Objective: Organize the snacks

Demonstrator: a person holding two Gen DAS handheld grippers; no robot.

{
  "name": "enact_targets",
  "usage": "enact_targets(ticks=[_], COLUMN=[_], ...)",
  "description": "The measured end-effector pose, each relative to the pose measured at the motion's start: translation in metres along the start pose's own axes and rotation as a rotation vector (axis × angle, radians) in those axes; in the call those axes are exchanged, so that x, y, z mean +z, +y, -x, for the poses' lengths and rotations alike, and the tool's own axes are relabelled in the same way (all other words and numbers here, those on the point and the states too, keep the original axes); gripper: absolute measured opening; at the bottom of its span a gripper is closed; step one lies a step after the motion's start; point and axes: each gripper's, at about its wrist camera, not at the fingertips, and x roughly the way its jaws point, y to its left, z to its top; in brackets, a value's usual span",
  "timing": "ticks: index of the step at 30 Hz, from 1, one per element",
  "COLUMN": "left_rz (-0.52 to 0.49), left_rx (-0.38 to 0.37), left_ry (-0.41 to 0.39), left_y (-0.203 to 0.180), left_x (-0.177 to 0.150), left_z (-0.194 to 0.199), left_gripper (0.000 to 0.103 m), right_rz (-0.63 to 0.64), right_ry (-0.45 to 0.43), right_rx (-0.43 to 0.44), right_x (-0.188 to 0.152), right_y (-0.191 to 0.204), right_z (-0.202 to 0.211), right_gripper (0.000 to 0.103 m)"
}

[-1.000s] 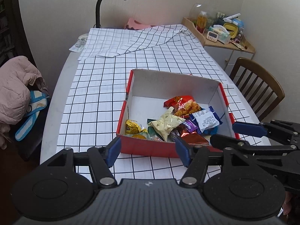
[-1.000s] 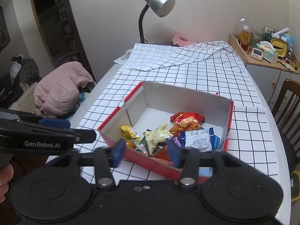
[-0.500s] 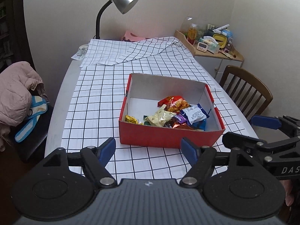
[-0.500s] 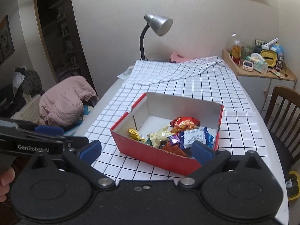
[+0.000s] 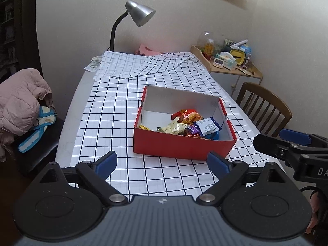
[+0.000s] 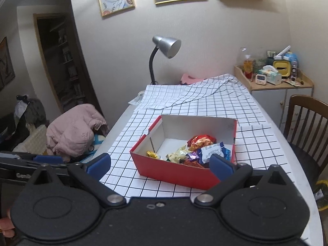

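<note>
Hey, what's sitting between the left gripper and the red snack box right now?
Nothing but bare checked tablecloth. In the left wrist view, that stretch between the open left gripper and the red box holds no snack or other object.

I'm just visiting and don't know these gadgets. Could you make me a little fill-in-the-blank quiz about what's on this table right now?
1. The snacks all lie inside a ____ cardboard box.
2. The table is covered by a white cloth with a black ____ pattern.
3. Both the left gripper and the right gripper have their fingers spread ____, holding nothing.
4. A silver ____ stands at the far end of the table.

Missing words: red; grid; open; lamp
</note>
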Motion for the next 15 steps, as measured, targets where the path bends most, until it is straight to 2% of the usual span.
enact_targets(ticks=[3,11,15], left_rz=[-0.010,-0.053,-0.058], left_rx=[0.009,-0.002,0.001], left_ry=[-0.022,-0.049,-0.052], left_y=[-0.001,-0.010,-0.014], left_x=[-0.002,-0.007,-0.008], left_z=[0.010,0.027,0.031], left_gripper=[0.095,0.095,0.095], right_rz=[-0.006,0.008,-0.014], right_ry=[-0.030,-0.012,-0.039], right_rx=[-0.014,-0.018,-0.007], right_x=[-0.003,-0.012,-0.014], right_y=[0.003,0.012,0.007], right_z=[0.008,0.021,0.030], right_gripper=[0.103,0.103,0.103])
